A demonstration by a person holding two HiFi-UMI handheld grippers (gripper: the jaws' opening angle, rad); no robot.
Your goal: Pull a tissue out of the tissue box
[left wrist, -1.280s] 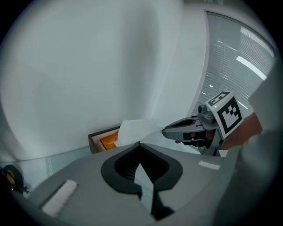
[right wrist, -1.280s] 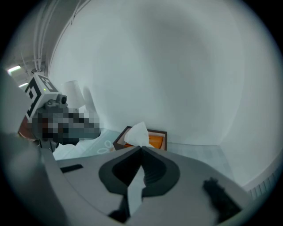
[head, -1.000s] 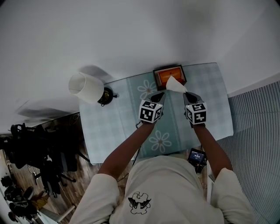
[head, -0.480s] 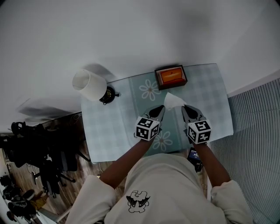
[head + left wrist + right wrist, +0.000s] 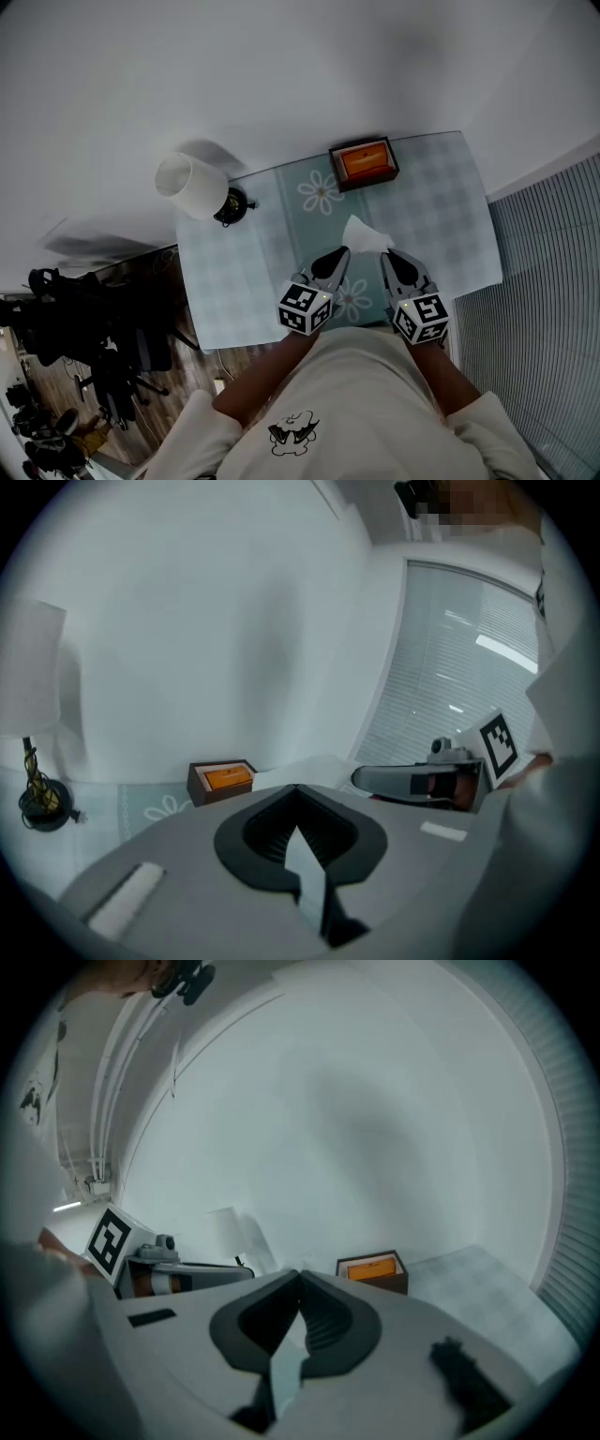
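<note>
since a second ago: left gripper and right gripper drawn back toward the person's chest, tissue carried along, now clear of the slot and well apart from the tissue box.
count: one tissue box, brown walls, orange top, at far edge of the flowered tablecloth; one tissue; two grippers; one white-shaded lamp.
tissue: white, creased, peaked upward, above the cloth between both jaw tips.
right gripper: clamped on tissue.
left gripper: jaws together, seemingly pinching its other edge.
</note>
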